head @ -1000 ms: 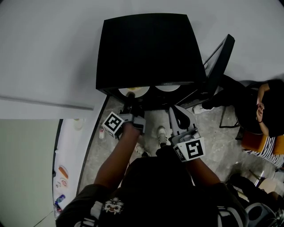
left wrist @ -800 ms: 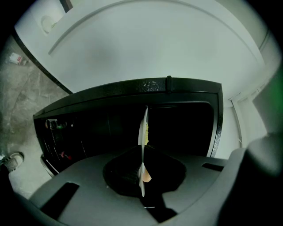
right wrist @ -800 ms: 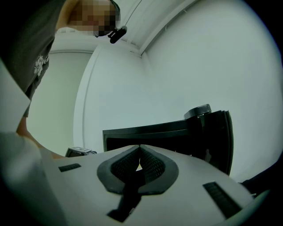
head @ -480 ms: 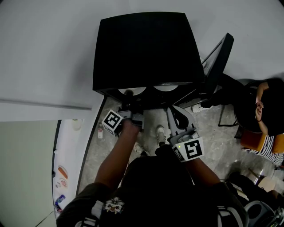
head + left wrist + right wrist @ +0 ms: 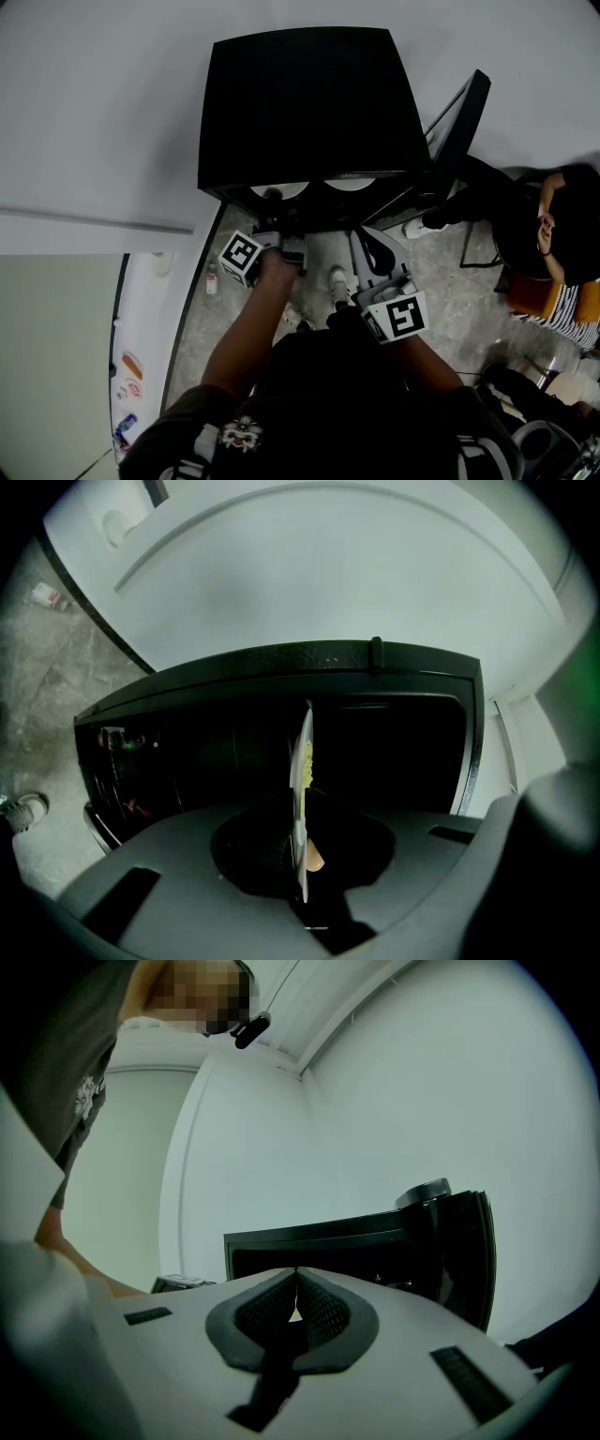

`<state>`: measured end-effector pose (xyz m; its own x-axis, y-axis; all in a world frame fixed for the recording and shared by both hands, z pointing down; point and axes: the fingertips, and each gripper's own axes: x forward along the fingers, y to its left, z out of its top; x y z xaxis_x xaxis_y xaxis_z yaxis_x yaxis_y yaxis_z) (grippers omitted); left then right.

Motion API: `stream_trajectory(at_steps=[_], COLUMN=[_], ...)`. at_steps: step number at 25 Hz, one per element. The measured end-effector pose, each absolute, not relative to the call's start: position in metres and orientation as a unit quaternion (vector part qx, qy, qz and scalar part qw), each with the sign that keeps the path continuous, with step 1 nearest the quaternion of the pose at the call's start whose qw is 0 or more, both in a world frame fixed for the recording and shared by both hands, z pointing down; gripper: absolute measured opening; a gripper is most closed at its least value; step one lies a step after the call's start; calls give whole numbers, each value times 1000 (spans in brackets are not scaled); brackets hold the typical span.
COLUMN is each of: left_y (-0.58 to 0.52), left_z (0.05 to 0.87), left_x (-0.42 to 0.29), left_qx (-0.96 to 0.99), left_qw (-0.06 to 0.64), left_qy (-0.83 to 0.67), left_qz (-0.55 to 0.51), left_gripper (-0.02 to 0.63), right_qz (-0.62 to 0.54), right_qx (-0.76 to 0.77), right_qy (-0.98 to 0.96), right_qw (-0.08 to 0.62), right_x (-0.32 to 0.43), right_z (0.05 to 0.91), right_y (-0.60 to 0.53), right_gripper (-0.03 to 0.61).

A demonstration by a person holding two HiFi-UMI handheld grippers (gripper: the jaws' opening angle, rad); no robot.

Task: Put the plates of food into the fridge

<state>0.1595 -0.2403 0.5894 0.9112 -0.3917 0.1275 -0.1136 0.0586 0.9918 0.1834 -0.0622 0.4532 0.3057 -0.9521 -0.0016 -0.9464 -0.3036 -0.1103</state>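
Left gripper view: left gripper point(image 5: 300, 855) clamped on round white plate of yellow food point(image 5: 302, 780), edge-on at black fridge point(image 5: 300, 103) mouth; head view adds second white plate point(image 5: 352, 184) right of it; right gripper point(image 5: 297, 1283) closed, empty.

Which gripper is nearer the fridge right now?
Left. The left gripper is at the fridge opening, shut on a plate; the right gripper, shut and empty, hangs back short of it.
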Motion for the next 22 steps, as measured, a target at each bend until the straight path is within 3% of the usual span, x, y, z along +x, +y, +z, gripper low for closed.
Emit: stream_trajectory(at_steps=[15, 22], left_y=[-204, -200], left_z=[538, 504], left_x=[97, 55], left_qx=[795, 885], left_qw=[589, 454], left_qy=[-142, -99], left_qz=[-38, -26], left_gripper=[71, 57], right_qz=[-17, -6], right_qx=[-817, -833], right_qy=[576, 553], right_qw=[30, 32], right_x=[144, 106], right_z=[447, 443], right_y=[-73, -75], right_gripper=[25, 25])
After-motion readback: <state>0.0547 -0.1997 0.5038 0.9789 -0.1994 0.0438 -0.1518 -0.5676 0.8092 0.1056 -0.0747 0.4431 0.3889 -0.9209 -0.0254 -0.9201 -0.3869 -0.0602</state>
